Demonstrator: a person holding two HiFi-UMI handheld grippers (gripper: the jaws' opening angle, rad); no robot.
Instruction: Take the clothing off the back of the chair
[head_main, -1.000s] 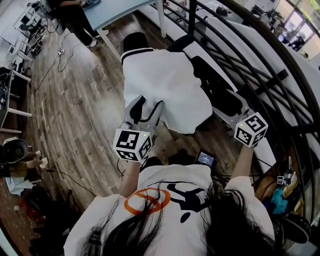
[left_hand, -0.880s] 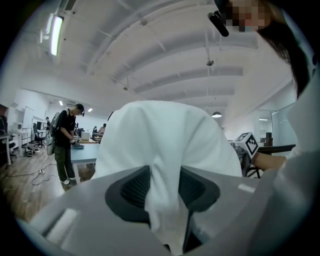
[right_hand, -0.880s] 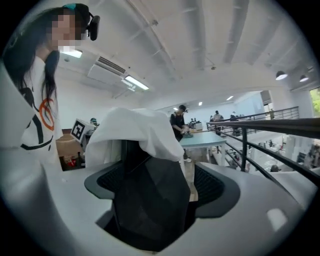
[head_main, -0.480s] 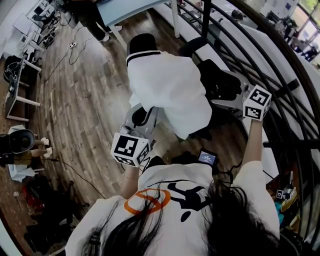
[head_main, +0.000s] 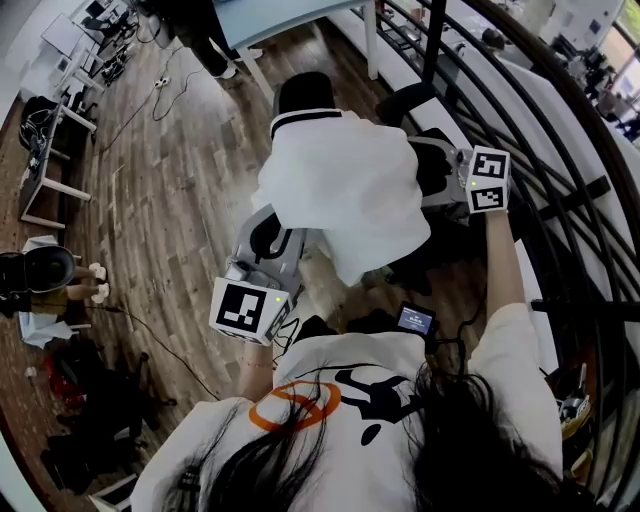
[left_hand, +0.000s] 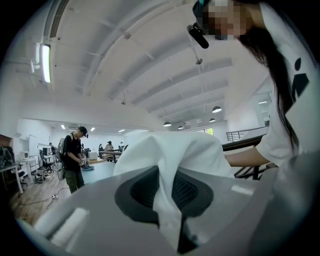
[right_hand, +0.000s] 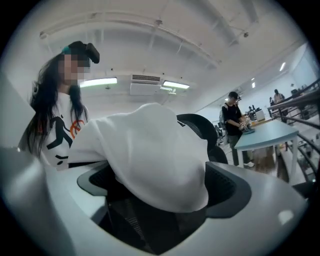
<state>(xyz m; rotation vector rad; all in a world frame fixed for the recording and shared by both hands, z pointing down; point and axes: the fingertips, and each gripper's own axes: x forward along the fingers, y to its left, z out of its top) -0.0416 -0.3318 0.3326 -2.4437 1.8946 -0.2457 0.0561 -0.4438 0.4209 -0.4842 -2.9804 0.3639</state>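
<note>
Clothing, a white garment (head_main: 345, 195) with a dark collar band, draped over the back of a black mesh chair (head_main: 305, 92), hem hanging down the near side above the wood floor (head_main: 170, 200). Left gripper (left_hand: 169, 200) at the garment's lower left edge, fingers clamped together on a pinched fold of the white cloth, the fold running up from between them. Right gripper (right_hand: 160, 200) at the right side of the chair back, fingers wide apart and only just opening further. Between them a bulge of the same cloth hanging above dark mesh, pads not pressing on it. Dark curved railing (head_main: 560, 150) close beside the right gripper. In the background, a person in black (right_hand: 232, 122) standing at a pale blue tabletop (right_hand: 265, 132).
</note>
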